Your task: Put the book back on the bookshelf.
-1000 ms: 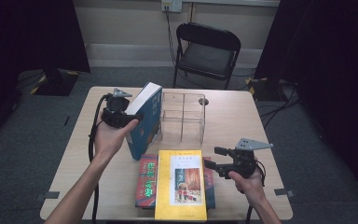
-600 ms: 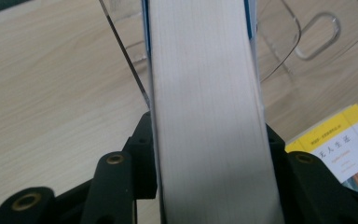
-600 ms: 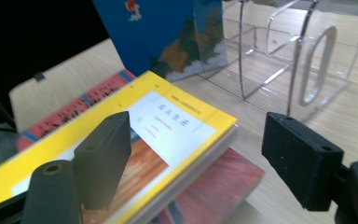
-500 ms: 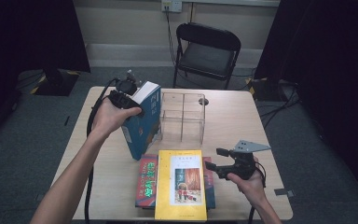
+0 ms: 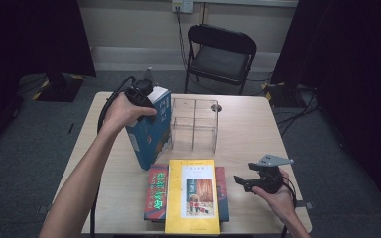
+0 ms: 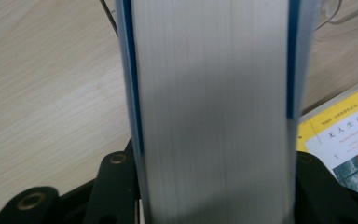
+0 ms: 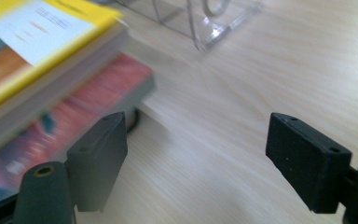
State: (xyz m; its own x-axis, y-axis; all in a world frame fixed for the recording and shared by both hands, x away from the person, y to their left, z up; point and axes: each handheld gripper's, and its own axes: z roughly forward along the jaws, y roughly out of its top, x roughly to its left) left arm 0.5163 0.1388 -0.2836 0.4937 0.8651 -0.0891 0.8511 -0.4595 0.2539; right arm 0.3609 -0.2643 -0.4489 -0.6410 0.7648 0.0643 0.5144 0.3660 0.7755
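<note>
My left gripper (image 5: 146, 100) is shut on a thick blue book (image 5: 151, 133) and holds it upright and tilted over the table, left of a clear acrylic rack (image 5: 194, 124). In the left gripper view the blue book's page edge (image 6: 214, 107) sits clamped between both black jaws. A yellow book (image 5: 192, 196) lies on top of a red book (image 5: 156, 193) at the table's near edge. Right of that stack, my right gripper (image 5: 240, 181) hangs low over the wood. It is open, its jaws have just been opening a little, and nothing is between them (image 7: 200, 158).
The right gripper view shows the yellow book (image 7: 32, 42), the red book (image 7: 74, 116) below it and a corner of the clear rack (image 7: 205, 23). A black folding chair (image 5: 221, 52) stands beyond the table (image 5: 248, 134). Bare wood lies right of the rack.
The left hand has carried the blue book toward the far side, next to the clear rack. The right gripper has sunk lower beside the book stack.
</note>
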